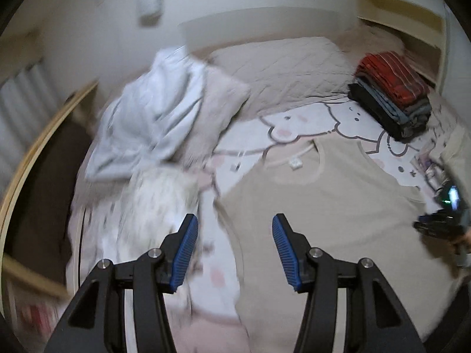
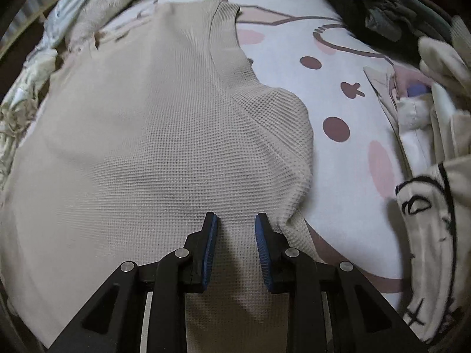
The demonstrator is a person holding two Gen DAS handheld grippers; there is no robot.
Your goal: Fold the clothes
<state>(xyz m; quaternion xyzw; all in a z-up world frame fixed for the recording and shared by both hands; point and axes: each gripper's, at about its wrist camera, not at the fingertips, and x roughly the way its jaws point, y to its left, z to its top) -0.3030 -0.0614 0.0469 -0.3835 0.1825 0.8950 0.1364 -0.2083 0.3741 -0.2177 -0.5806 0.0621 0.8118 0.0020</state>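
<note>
A beige waffle-knit T-shirt (image 1: 323, 211) lies spread flat on the bed, collar toward the headboard. In the right wrist view the same T-shirt (image 2: 147, 147) fills the frame, its short sleeve (image 2: 279, 135) bulging over the cartoon sheet. My left gripper (image 1: 234, 223) hangs high over the shirt's left edge, open, nothing between its blue pads. My right gripper (image 2: 236, 219) points steeply down at the shirt just below the sleeve. Its jaws stand a narrow gap apart with no fabric pinched between them. That right gripper (image 1: 441, 217) also shows at the right edge of the left wrist view.
A stack of folded clothes (image 1: 391, 94), red striped on top, sits at the far right of the bed. Unfolded garments, a light blue one (image 1: 153, 111) and a white patterned one (image 1: 153, 206), are heaped on the left. A white garment with black drawing (image 2: 426, 220) lies right of the shirt.
</note>
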